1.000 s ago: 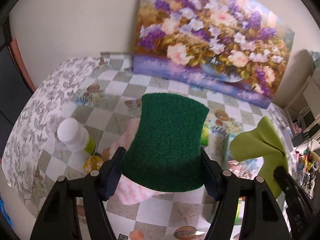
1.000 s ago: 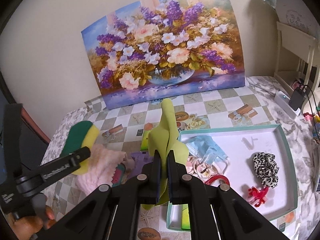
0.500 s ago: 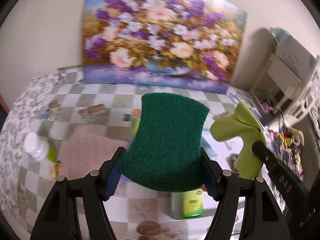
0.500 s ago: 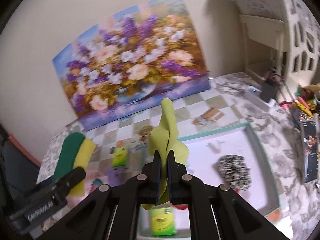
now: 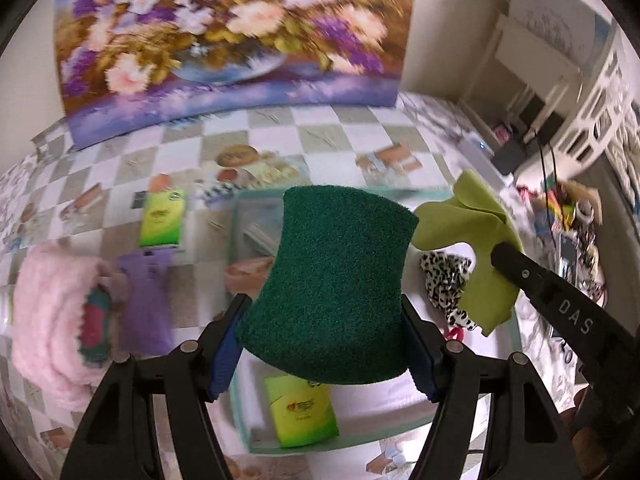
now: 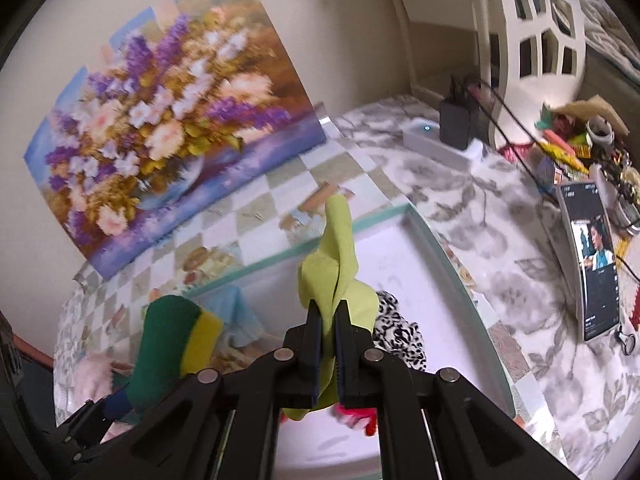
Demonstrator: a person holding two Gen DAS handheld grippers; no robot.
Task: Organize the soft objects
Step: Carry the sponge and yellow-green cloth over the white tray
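- Left wrist view is showing the left gripper [image 5: 324,344] clamping a green scouring sponge [image 5: 336,284] between its blue pads, the jaws standing wide around the sponge's width.
- That sponge is hanging above the near left part of a teal-rimmed tray [image 5: 240,412], with a green tissue pack [image 5: 302,410] lying in the tray just below it.
- To the right in this view, the right gripper [image 5: 500,254] is reaching in, pinching a lime-green cloth [image 5: 476,224] that is drooping over a leopard-print scrunchie [image 5: 444,280] in the tray.
- On the checked tablecloth left of the tray, a fluffy pink towel [image 5: 44,320], a purple pouch [image 5: 146,300] and a second green tissue pack [image 5: 162,218] are lying; edges here are blurring.
- Right wrist view is showing the right gripper [image 6: 328,350] with its jaws pressing nearly together on the lime-green cloth [image 6: 338,264], whose free end is standing up above the fingertips.
- The cloth is being held over the tray [image 6: 436,248], just in front of the scrunchie [image 6: 400,334].
- The sponge [image 6: 172,340], green on one face and yellow on the other, is sitting at lower left in this view, over the tray's left side.
- A flower painting [image 6: 160,120] is leaning against the wall behind the table.
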